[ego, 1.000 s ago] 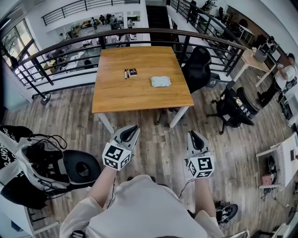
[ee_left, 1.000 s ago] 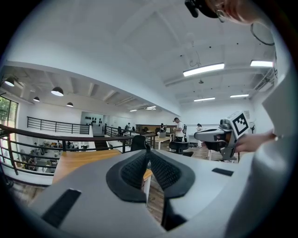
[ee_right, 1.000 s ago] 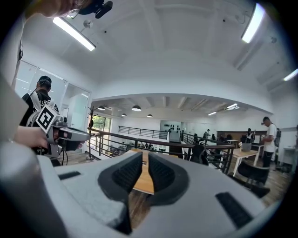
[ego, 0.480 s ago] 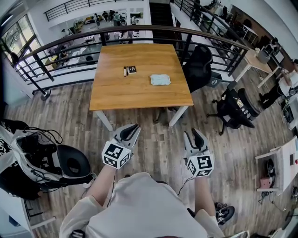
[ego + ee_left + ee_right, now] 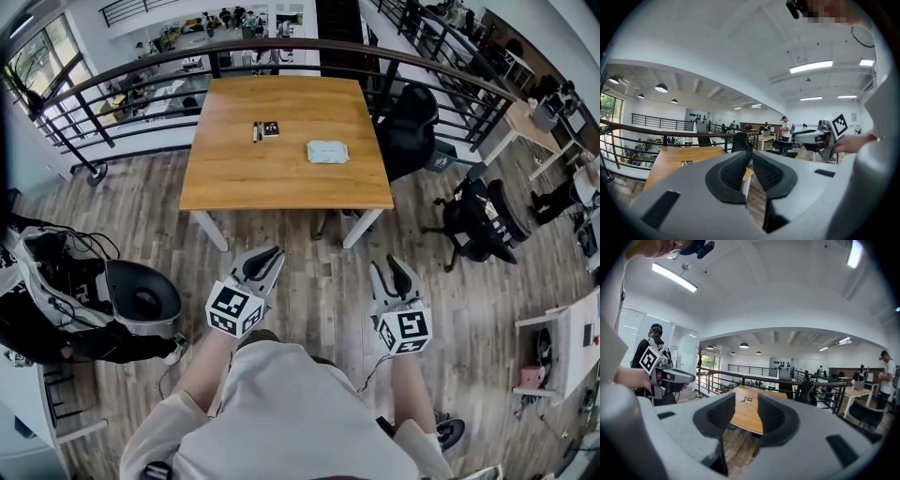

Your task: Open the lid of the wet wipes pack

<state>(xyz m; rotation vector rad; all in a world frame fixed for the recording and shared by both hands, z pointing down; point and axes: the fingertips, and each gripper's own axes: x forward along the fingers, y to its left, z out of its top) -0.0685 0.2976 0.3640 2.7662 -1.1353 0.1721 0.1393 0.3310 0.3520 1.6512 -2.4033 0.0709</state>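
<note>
Opening just now: right gripper (image 5: 389, 267) fingers, wide apart, empty.
Left gripper (image 5: 270, 254): fingers together, empty.
Wet wipes pack (image 5: 327, 151): on desk (image 5: 281, 183), unreached; approach pending.

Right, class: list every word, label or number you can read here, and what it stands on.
No text can be read.
Wet wipes pack: print too small.
Small dark item: too small.
Left marker cube, right marker cube: square patterns, no words.

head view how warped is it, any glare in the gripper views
Head view: strong fisheye, the railing bows in an arc, the table is sharp. Left gripper view: dark round border, ceiling lamp blown out. Right gripper view: the same.
</note>
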